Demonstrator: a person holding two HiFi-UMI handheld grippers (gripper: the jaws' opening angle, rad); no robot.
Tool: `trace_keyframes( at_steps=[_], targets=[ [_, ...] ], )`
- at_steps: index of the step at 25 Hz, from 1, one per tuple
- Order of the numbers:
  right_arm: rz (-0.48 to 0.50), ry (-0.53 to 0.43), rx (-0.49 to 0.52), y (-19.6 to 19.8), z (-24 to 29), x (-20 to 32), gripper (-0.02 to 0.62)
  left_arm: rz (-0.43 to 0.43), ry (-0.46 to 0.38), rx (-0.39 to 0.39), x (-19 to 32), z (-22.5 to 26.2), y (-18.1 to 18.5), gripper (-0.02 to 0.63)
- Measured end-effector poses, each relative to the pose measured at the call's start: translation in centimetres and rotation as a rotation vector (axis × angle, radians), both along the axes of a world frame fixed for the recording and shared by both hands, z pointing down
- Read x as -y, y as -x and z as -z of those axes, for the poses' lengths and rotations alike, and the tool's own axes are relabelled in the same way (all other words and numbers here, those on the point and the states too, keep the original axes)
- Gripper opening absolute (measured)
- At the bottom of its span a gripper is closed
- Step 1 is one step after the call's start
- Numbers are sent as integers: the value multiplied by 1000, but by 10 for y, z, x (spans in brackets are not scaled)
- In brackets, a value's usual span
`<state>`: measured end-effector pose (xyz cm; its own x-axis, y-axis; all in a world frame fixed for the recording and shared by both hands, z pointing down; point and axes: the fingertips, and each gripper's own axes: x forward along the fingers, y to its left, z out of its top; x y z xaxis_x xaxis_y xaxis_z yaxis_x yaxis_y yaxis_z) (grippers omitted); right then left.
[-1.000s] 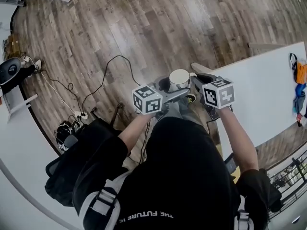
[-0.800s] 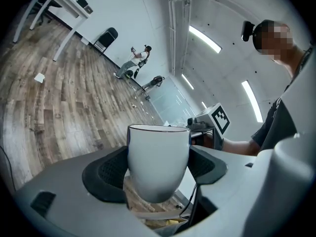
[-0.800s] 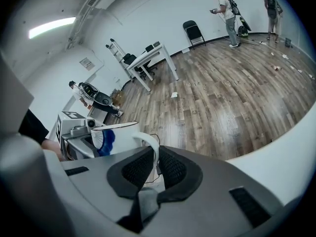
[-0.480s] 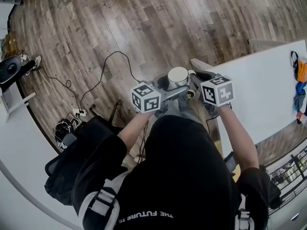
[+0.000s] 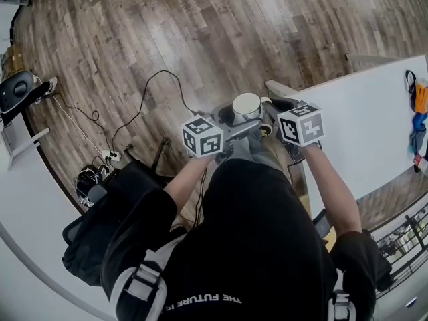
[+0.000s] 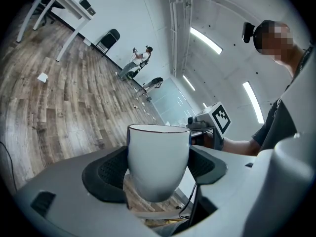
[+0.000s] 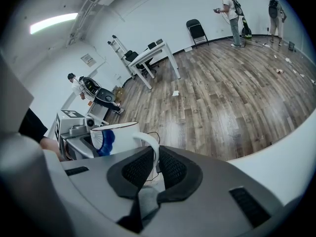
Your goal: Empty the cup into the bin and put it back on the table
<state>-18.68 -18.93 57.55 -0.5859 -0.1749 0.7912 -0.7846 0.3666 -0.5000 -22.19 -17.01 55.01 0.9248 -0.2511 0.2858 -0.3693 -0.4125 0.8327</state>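
The left gripper [image 6: 158,166] clamps the white mug [image 5: 247,105] upright, just beside the white table [image 5: 374,129]. The right gripper [image 7: 154,169], jaws narrow, pinches its handle [image 7: 149,143].

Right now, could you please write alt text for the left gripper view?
A white cup stands upright, clamped between the fingers of the left gripper. Behind it are a wood floor and the right gripper at the cup's far side.

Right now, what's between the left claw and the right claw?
The white mug: left claw grips its body, right claw pinches its handle. Head view shows it.
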Motion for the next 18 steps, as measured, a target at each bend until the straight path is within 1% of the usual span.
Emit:
trace_keyframes(
  at_steps=[16,18],
  targets=[
    [0,10,-2,2,-8,1,44,8,10,9,1,-7,2,371],
    [1,3,1,3,-8,1,44,10,0,15,1,-7,2,371]
  ],
)
